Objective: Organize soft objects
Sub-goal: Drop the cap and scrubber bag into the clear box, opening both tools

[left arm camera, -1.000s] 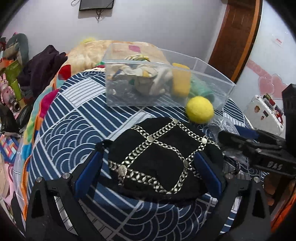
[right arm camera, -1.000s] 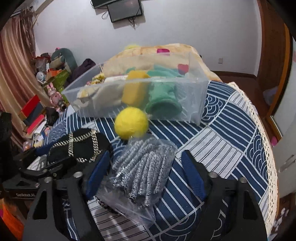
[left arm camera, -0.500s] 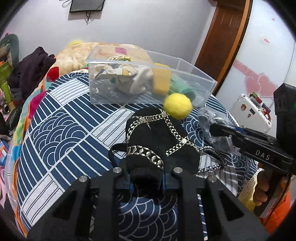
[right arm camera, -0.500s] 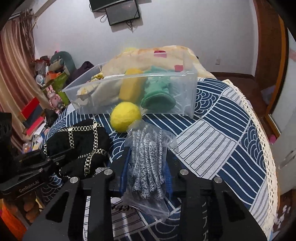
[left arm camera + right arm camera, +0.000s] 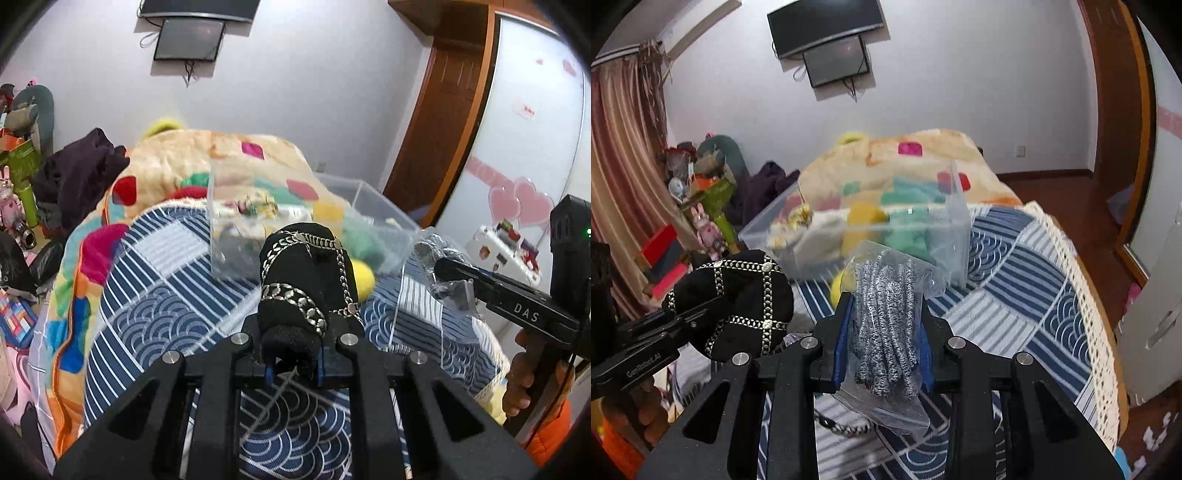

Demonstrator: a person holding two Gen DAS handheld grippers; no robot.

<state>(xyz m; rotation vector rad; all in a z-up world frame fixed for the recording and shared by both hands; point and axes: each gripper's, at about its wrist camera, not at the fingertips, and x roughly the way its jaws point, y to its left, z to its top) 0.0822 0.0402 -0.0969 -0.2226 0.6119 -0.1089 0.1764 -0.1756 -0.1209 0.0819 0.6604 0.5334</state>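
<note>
Your left gripper [image 5: 293, 363] is clamped on the black hat [image 5: 308, 280] with silver chains, and the hat is off the bed, sticking up between the fingers. Your right gripper [image 5: 884, 332] is squeezed tight on the bag of grey gloves [image 5: 886, 325], also held above the bedspread [image 5: 1015, 295].

The surface under you is a bed covered in a blue and white spread with wave and stripe patches, edged with cream lace [image 5: 1082, 295] on the right side. A clear plastic bin [image 5: 956, 236] stands on it straight ahead of both grippers, with a yellow sponge [image 5: 866, 218], a green soft thing [image 5: 908, 225] and pale cloth inside. A yellow ball [image 5: 364, 277] lies on the spread just in front of the bin, partly hidden behind the hat in the left view.

Behind the bin a patchwork quilt [image 5: 236, 155] is heaped up. On the white wall hangs a dark screen [image 5: 825, 22] with cables dangling below it. To the left you have striped curtains [image 5: 624, 166], dark clothes [image 5: 77, 173] and a clutter of toys and boxes. To the right are a wooden door frame [image 5: 443, 110] and a white wardrobe door with pink heart stickers [image 5: 521, 199].
</note>
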